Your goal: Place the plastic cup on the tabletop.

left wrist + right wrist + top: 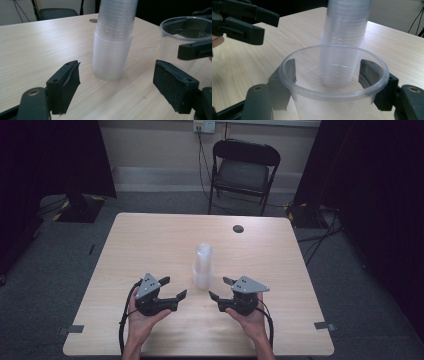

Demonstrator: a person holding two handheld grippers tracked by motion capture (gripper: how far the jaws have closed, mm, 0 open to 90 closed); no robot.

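**One cup held, big stack of cups just ahead**

The stack of clear cups [202, 266] stands upright on the table [150, 245], just past both grippers & between them. Lots of cups sit one inside the other. The top part of the stack is thinner than the bottom part. Can't tell if anything is in the top cup.

The right gripper [328, 82] holds one clear cup [334, 85] upright. The cup is empty; you can see right thru it. One jaw sits on each side of the cup, under its rim, pressing on it. So the right gripper is clamped on the cup. The stack is right behind this cup, near but not touching.

The left gripper [116, 86] has its jaws spread wide, w/ nothing between them. The jaws touch nothing. The stack stands just in front of the gap. The held cup is off to its right side, near the right jaw.
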